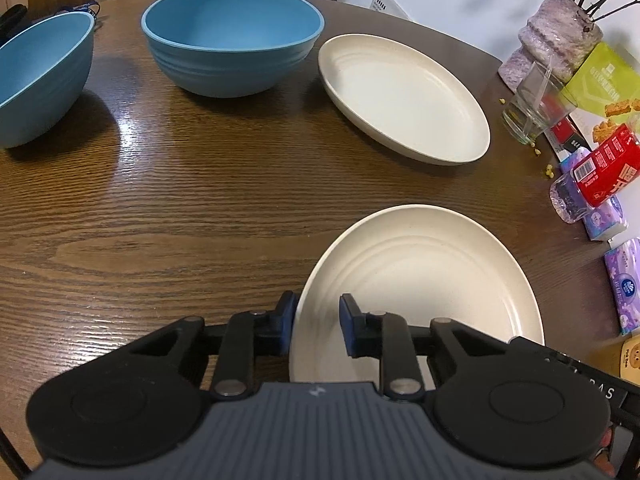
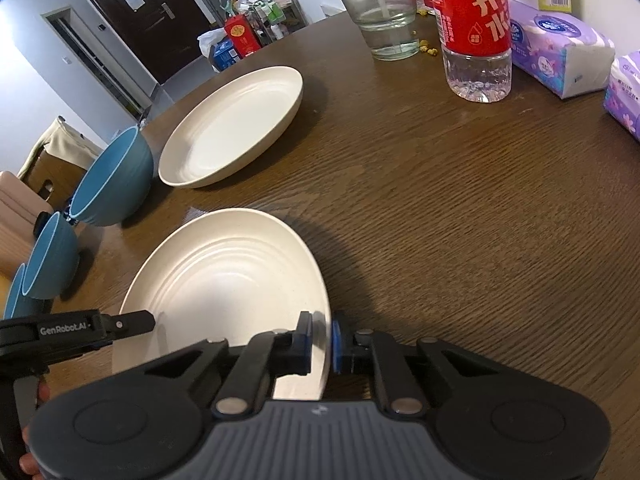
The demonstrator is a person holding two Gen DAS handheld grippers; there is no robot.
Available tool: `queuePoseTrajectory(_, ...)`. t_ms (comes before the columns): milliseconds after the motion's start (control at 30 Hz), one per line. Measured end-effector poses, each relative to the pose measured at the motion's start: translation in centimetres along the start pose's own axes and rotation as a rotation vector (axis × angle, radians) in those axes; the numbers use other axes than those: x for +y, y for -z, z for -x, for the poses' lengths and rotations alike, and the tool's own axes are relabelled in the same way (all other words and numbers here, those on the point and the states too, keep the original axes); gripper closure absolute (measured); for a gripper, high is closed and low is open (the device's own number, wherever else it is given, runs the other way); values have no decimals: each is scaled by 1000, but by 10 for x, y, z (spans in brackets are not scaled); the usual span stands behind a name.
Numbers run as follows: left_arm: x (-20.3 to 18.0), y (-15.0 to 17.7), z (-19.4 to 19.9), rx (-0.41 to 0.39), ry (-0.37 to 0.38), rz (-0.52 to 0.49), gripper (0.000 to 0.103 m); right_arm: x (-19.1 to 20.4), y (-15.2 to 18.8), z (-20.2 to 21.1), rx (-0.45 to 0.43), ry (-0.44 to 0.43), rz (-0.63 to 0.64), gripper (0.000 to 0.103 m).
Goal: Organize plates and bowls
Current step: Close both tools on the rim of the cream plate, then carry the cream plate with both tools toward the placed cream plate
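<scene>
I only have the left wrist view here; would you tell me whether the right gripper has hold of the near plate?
Observer: Yes, the right gripper pinches the right rim of the near plate, one pad on each side.
Operator: Thanks. I count two blue bowls; are there more?
Observer: Yes, a third blue bowl shows at the far left, next to the second bowl.
Operator: Is the red-labelled bottle upright?
Observer: Yes, the bottle stands upright.

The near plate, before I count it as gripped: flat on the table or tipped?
Tipped: the near plate stands slanted, its rim between the right gripper's jaws.
</scene>
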State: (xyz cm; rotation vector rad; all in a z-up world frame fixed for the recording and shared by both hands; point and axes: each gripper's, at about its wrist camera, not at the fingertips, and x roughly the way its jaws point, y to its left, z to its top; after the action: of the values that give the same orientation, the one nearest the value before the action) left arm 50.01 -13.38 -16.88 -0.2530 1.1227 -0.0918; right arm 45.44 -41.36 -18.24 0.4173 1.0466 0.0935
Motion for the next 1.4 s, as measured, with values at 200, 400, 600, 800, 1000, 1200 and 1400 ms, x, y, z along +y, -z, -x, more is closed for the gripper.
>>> queuePoseTrajectory(200,-2,4,5,-12,-19,-8,79,1,5,2,-8,-7,13,94)
queuePoseTrajectory(400,-2,8,13,-25,-38,-11,79,1,6,6,-18,-28,23,94)
queuePoseTrajectory(600,2,10,24,-46,-52,2,79,5,5,9,-30,-54,37,94)
queuePoseTrajectory(800,7,13,35,-62,-68,17,79,14,6,12,-35,-78,56,95)
queuePoseTrajectory(1000,11,18,48,-82,-85,34,79,21,4,15,-41,-102,77,95)
queuePoseTrajectory(1200,20,24,63,-105,-118,66,79,33,4,17,-40,-142,109,95)
queuePoseTrajectory(1400,29,35,80,-129,-151,105,79,46,7,20,-38,-185,147,96)
